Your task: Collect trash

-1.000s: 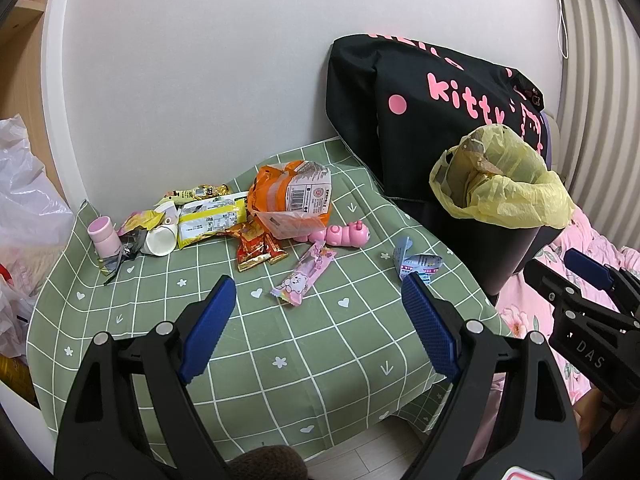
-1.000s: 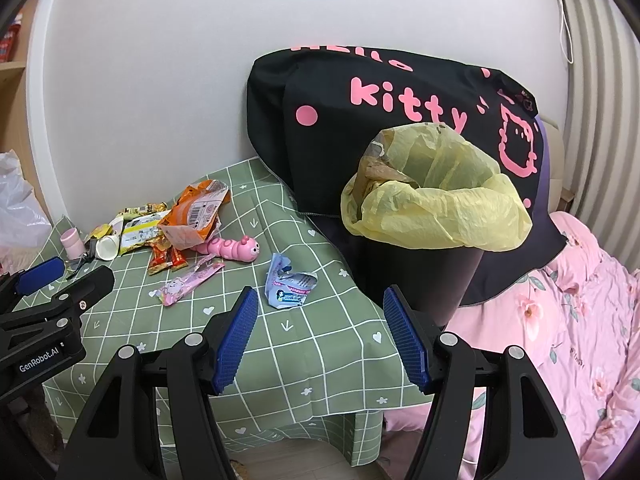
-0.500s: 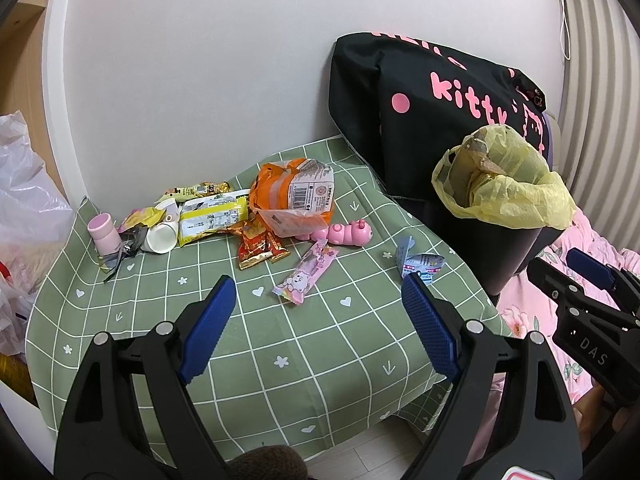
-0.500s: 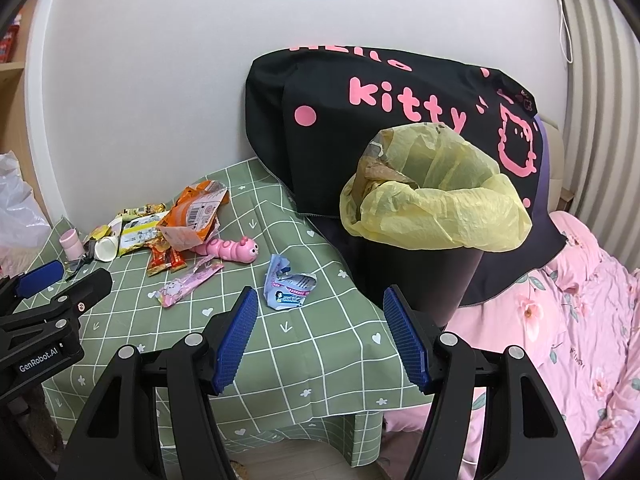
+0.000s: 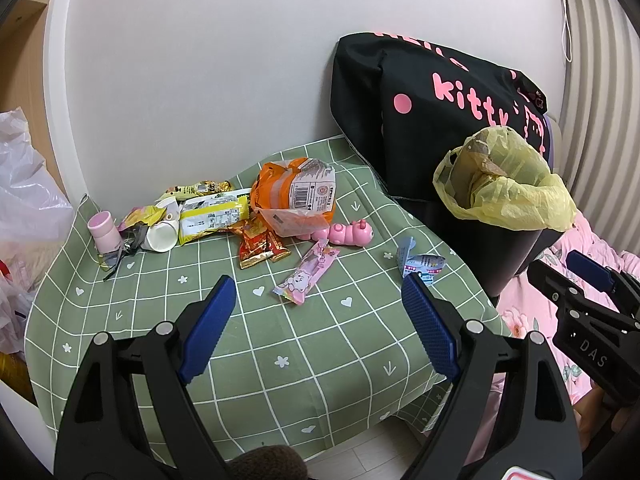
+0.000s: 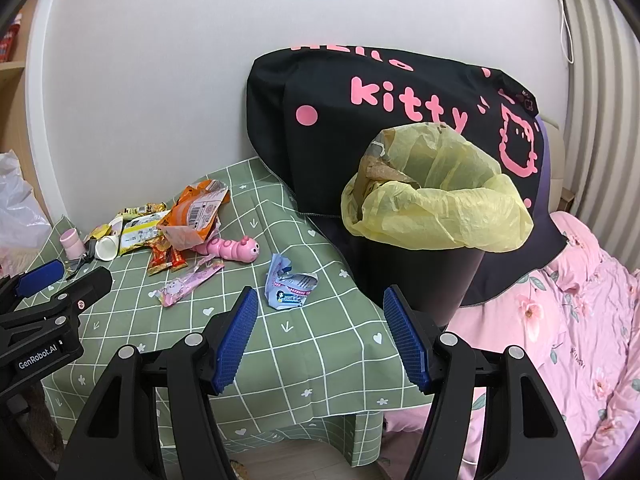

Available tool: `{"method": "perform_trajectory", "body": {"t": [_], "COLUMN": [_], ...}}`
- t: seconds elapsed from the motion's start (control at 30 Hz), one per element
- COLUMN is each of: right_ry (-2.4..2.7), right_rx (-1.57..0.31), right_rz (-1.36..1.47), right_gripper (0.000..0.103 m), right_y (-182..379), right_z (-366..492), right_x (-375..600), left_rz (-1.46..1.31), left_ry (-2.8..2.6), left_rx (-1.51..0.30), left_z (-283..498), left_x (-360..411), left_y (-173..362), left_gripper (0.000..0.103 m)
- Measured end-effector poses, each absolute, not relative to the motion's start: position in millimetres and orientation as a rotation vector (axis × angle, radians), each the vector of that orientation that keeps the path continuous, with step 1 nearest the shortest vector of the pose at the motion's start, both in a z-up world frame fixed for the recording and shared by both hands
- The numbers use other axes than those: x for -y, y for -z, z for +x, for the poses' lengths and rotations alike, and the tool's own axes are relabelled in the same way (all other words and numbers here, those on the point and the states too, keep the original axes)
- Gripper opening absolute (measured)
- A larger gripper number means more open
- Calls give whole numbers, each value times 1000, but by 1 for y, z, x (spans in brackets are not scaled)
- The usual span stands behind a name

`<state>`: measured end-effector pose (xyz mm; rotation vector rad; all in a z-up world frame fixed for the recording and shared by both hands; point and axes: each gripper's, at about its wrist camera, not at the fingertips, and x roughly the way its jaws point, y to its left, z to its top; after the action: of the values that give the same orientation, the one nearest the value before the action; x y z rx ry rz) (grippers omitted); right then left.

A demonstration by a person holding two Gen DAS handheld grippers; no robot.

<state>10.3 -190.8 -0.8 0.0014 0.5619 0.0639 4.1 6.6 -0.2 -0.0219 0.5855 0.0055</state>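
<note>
holding: we keep both grippers back from the table edge, nothing taken up yet
left gripper (image 5: 316, 324): jaws wide, nothing between them, aimed at the green checked cloth (image 5: 280, 344)
right gripper (image 6: 318, 336): jaws spread, nothing between them, facing the gap between cloth and bin
trash: wrappers lie loose on the cloth; a blue crumpled wrapper (image 6: 290, 284) sits nearest the bin, a pink wrapper (image 5: 306, 278) near the middle, an orange bag (image 5: 296, 196) and a paper cup (image 5: 160, 236) further back
bin: black bin with a yellow liner (image 6: 436, 208), just beside the table
handling: we judge the wrappers light, thin and crinkly, likely to slide; we would pinch the blue one on a raised fold
toy: a pink caterpillar (image 6: 232, 248) touches the orange bag; we doubt it is trash
change: against the earlier frames we see no real difference; grippers and litter sit as before
</note>
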Motion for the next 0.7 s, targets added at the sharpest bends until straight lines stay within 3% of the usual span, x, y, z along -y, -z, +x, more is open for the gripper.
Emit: {"method": "perform_trajectory", "body": {"t": [0.7], "right_ry": [-110], "right_rx": [-616], "right_rz": [4], "right_gripper": [62], "right_y": [15], "right_z": [47], "right_x": [182], "left_rz": [-76], "left_ry": [-54], "left_rx": [-607], "left_z": [29], "left_x": [-51], "left_y": [19], "left_gripper": [81]}}
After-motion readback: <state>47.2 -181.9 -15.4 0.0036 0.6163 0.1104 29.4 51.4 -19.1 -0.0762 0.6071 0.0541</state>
